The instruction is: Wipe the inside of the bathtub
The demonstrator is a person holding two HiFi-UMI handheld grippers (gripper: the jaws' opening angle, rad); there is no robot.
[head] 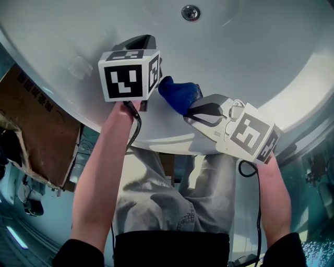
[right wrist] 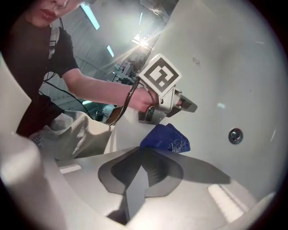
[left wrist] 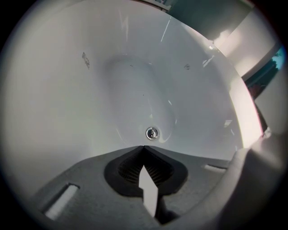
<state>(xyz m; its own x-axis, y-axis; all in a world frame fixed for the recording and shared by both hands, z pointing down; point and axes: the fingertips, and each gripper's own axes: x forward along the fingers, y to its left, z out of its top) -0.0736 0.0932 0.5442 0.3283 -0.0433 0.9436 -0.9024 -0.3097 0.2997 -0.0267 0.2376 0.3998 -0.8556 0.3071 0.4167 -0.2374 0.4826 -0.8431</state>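
Note:
The white bathtub (head: 250,47) fills the top of the head view, with its round metal drain (head: 190,12) at the far end. A crumpled blue cloth (head: 180,94) rests against the near inner wall, and my right gripper (head: 192,110) is shut on it. In the right gripper view the blue cloth (right wrist: 165,137) bulges out just past the closed jaw tips of my right gripper (right wrist: 143,147). My left gripper (head: 142,41) hovers just left of the cloth. In its own view my left gripper (left wrist: 143,146) is shut with nothing in it and points at the drain (left wrist: 152,133).
The tub's near rim (head: 156,141) runs under both forearms, and the person's grey-trousered legs (head: 167,203) stand against it. A brown cardboard box (head: 36,125) lies outside the tub at the left. My left gripper's marker cube (right wrist: 158,74) shows in the right gripper view.

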